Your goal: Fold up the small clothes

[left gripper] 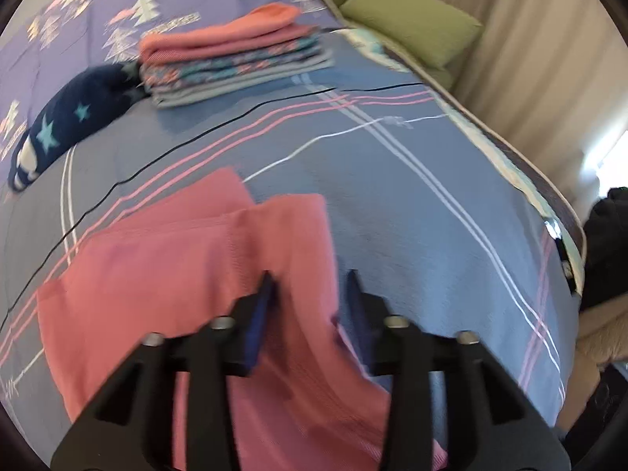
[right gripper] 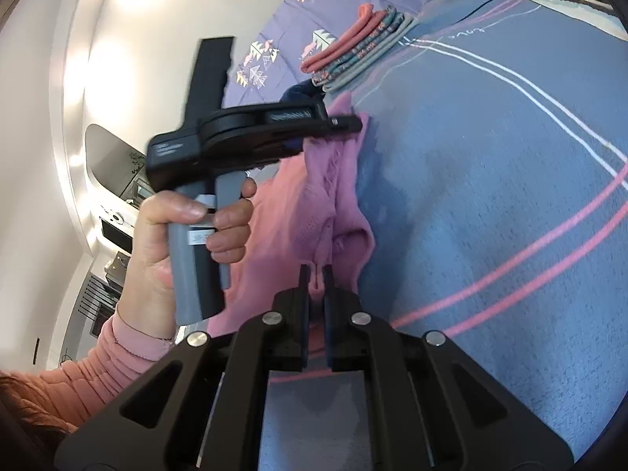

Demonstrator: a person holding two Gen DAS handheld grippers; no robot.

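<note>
1. the pink garment point(left gripper: 188, 274) lies partly folded on the blue striped bedspread point(left gripper: 412, 216), near the bed's close edge
2. the left gripper point(left gripper: 310, 278) hovers over the garment's right edge with its jaws spread and nothing pinched between them
3. the right gripper point(right gripper: 316, 274) has its jaws pressed together on a bunched fold of the same pink cloth point(right gripper: 325, 196)
4. to fold well, the right gripper should probably lay its pinched edge flat and square before letting go, while the left takes a fresh corner so the layers do not slide
5. the stack of folded clothes point(left gripper: 235, 59) sits further up the bed, well apart, with a dark star-patterned piece point(left gripper: 74, 121) just beside it
6. the person's hand point(right gripper: 188, 235) and the left tool crowd the right gripper's path; the green cushion point(left gripper: 412, 23) is out of the way
</note>
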